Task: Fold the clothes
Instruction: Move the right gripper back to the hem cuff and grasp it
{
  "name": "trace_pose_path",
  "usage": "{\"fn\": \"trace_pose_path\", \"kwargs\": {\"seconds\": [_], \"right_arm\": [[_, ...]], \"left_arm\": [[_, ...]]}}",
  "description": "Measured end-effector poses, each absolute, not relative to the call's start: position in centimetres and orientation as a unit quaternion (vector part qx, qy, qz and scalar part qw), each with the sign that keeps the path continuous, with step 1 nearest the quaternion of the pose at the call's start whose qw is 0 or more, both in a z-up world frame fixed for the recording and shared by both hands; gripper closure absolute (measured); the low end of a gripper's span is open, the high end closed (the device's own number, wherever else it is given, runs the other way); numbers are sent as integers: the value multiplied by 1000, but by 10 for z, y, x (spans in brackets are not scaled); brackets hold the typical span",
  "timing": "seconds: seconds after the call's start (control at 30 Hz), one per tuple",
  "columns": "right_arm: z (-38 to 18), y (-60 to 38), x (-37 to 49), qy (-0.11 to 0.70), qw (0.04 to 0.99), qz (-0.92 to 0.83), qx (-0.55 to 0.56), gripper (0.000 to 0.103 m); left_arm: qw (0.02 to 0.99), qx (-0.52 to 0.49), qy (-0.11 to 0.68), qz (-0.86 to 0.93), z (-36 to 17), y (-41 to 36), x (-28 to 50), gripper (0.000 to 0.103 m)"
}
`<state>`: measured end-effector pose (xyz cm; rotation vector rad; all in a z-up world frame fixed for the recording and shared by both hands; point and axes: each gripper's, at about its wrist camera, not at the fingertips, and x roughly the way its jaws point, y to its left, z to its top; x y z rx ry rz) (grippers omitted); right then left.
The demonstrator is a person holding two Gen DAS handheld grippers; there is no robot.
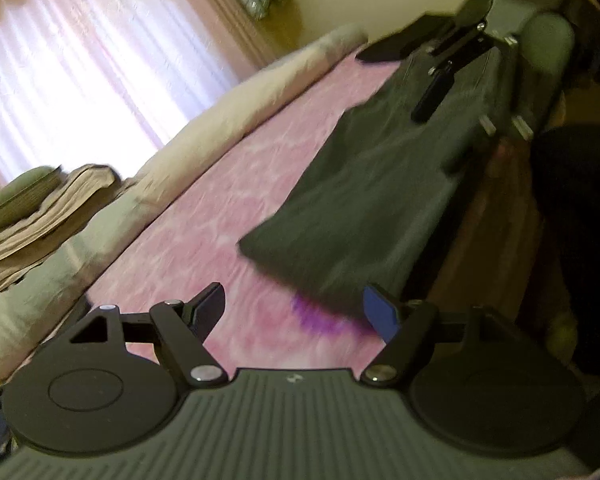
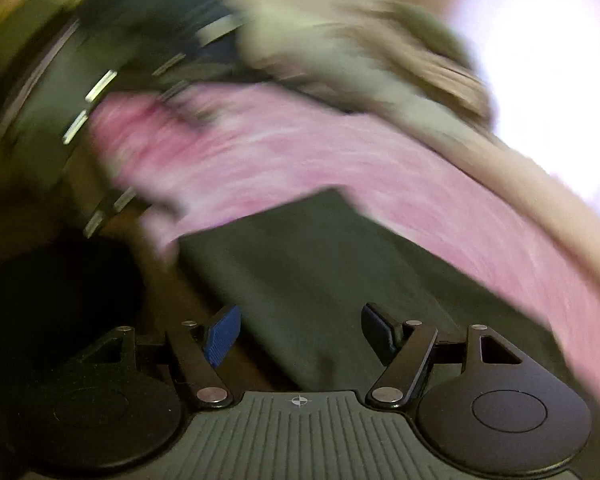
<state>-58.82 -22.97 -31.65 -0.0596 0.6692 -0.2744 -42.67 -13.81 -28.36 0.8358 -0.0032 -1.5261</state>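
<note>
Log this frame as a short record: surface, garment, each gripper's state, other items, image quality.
surface: pink bedspread
garment: dark garment lying flat, near the bed's edge
left hand-held gripper: open, empty, above the garment's near end
right hand-held gripper: open, empty, over the garment
other items: folded beige cloths with a green cushion on top; curtain
image quality: right wrist view heavily blurred
</note>
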Motion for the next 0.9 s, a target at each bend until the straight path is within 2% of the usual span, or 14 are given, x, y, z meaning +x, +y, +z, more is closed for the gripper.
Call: {"fn": "trace_pose_path", "kwargs": {"seconds": [0.17, 0.33, 0.5, 0.53, 0.6, 0.63, 0.73, 0.9], "right_arm": [[-304, -320, -663, 269, 900, -285, 191, 34], [-318, -388, -672, 263, 877, -311, 253, 34], [-336, -415, -647, 277, 889, -282, 233, 34], [-341, -419, -644, 280, 889, -277, 232, 36], [-348, -422, -646, 282, 889, -279, 230, 70], [-350, -421, -647, 283, 889, -277, 231, 76], [-345, -417, -648, 288, 894, -266, 215, 89], [-333, -425, -639, 275, 906, -259, 190, 92]], "left_arm": [[633, 360, 14, -685, -286, -168, -443, 29], [626, 368, 30, -687, -292, -188, -454, 29], [622, 377, 38, -685, -295, -195, -457, 29], [621, 379, 40, -684, -295, -195, -457, 29], [620, 381, 43, -684, -296, -195, -457, 29], [620, 381, 44, -684, -296, -196, -456, 29], [620, 383, 41, -684, -295, -197, -457, 29], [618, 386, 50, -683, -298, -202, -456, 29]]}}
